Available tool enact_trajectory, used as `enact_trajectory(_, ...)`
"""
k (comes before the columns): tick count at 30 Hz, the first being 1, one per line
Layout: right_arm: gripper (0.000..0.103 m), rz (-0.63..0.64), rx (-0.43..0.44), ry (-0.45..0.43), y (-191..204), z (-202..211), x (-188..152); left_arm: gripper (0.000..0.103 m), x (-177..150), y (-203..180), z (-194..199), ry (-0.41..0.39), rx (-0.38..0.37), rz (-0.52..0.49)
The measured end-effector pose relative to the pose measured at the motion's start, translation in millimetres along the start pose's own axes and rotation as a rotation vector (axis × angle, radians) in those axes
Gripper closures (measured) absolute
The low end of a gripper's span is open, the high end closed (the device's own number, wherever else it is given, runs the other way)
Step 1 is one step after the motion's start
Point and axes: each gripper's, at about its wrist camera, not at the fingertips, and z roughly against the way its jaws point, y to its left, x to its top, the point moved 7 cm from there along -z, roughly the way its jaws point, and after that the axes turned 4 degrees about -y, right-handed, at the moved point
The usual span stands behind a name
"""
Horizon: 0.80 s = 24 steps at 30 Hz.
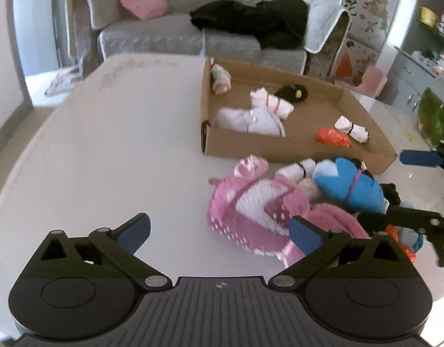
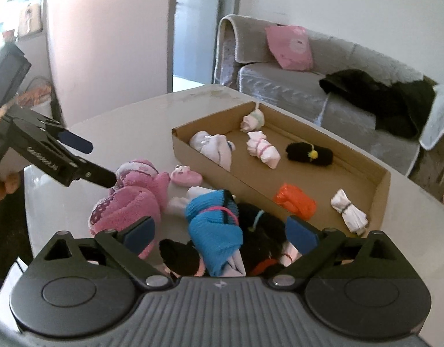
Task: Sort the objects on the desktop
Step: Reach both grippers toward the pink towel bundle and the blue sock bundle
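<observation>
- The white table (image 1: 112, 133) carries everything; a grey sofa (image 1: 169, 40) stands beyond its far edge.
- A shallow cardboard box (image 2: 383, 190) lies on the far right part of the table. Inside it are bound sock rolls: a black one (image 2: 310, 152), an orange one (image 2: 294, 201), and several white and pale ones.
- An unsorted heap sits on the table just beside the box's near wall: a pink knitted piece (image 1: 250, 211), a blue sock bundle (image 2: 214, 225) and dark socks (image 2: 262, 231), all touching.
- The left gripper (image 1: 219, 231) tilts down over bare table left of the heap. Its fingers are spread wide with nothing between them; its right finger overlaps the pink piece's edge, contact unclear.
- The right gripper (image 2: 219, 232) tilts down over the heap's near side. Its fingers stand wide apart either side of the blue bundle, not pressing on it.
- A person's fingertips (image 2: 10, 183) show at the left edge of the right wrist view, beside the left gripper's body.
</observation>
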Motion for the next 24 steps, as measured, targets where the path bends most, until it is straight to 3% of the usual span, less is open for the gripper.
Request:
enact_trajectory(8, 0.019, 0.109, -0.018, 0.052, 13.1, -23.0, -8.6, 0.0, -0.4, -13.1, -10.2, 0.071, -0.013, 0.092)
enact_trajectory(17, 0.039, 0.129, -0.023, 0.077, 23.9, -30.5, -21.0, 0.0, -2.1, -7.7, -11.7, 0.118, 0.029, 0.162)
enact_trajectory(24, 0.044, 0.102, -0.026, 0.054, 22.9, -23.7, -20.4, 0.0, -7.4, 1.2, -5.5, 0.144, 0.061, 0.189)
